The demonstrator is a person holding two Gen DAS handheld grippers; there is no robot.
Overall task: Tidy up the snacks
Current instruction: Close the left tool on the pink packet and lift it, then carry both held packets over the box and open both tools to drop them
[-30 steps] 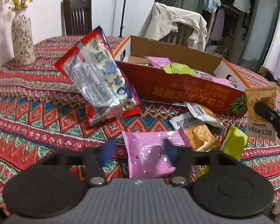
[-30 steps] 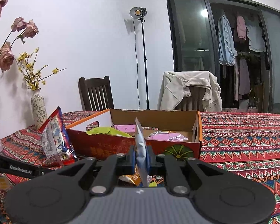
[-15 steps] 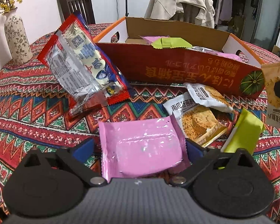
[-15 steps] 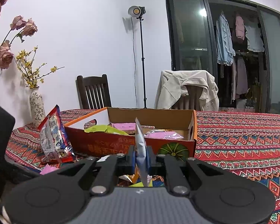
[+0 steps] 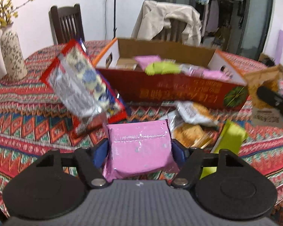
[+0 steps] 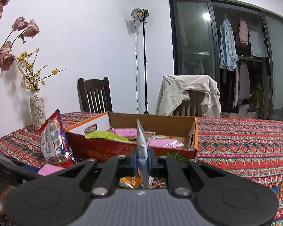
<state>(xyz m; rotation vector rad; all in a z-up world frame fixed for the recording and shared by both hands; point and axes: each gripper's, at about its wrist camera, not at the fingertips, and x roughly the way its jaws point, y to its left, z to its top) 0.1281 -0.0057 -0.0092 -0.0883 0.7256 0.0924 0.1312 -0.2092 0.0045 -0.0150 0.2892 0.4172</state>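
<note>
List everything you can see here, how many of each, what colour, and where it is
Cardboard box: one, red front, on the table, holding pink and green packets.
Big snack bag: one, red with blue and white, leaning at the box's left end.
Pink packet: one, between the left gripper's pads.
Orange-and-white packets: at least two, before the box.
Green packet: one, right of those.
Vase: one, speckled white, far left.
Chairs: two, dark wood; one bears a beige jacket.
Left gripper: closing on the pink packet.
Right gripper: shut on a tan packet.
</note>
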